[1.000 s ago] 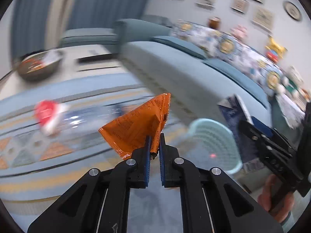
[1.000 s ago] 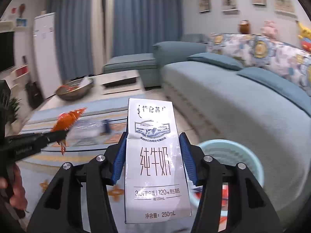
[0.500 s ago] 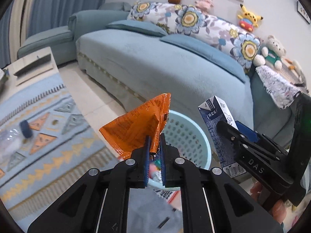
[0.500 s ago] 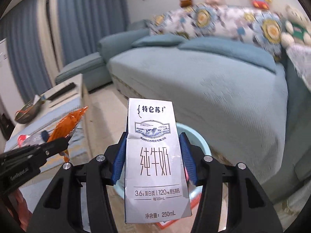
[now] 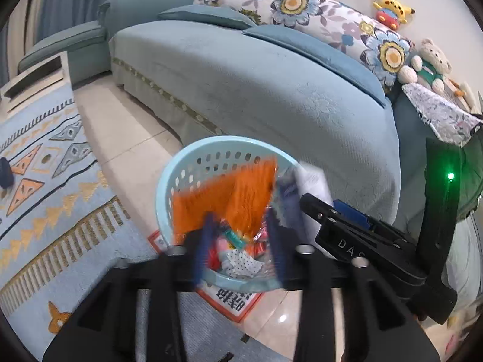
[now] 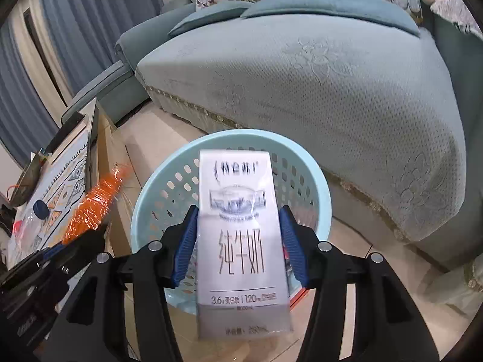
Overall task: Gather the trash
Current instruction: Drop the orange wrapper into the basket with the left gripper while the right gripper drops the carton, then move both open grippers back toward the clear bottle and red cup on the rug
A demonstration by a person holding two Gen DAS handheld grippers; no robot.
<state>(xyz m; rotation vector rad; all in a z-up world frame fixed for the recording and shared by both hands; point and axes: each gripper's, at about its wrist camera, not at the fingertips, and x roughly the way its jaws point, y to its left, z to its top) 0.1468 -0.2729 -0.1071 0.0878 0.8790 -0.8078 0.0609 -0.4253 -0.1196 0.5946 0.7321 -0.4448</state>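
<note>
A light blue perforated basket [image 5: 169, 187] stands on the floor by the sofa, with several wrappers inside; it also shows in the right wrist view [image 6: 305, 150]. My left gripper [image 5: 240, 247] is open above it, and the blurred orange wrapper [image 5: 229, 196] is loose between and beyond the fingers over the basket. The wrapper also shows in the right wrist view [image 6: 93, 202]. My right gripper [image 6: 240, 241] has its jaws spread a little off the sides of a white milk carton [image 6: 241, 235], which is blurred over the basket. The carton shows in the left wrist view [image 5: 311, 181].
A teal sofa [image 5: 271, 84] with flowered cushions and plush toys runs behind the basket. A patterned blue cloth [image 5: 45, 181] covers the low table at left, with a plastic bottle [image 6: 33, 217] on it. A red-bordered mat [image 5: 232, 301] lies under the basket.
Both grippers moved over the basket and tilted down. The left jaws opened and let go of the orange wrapper. The right jaws parted and the carton is blurred.
</note>
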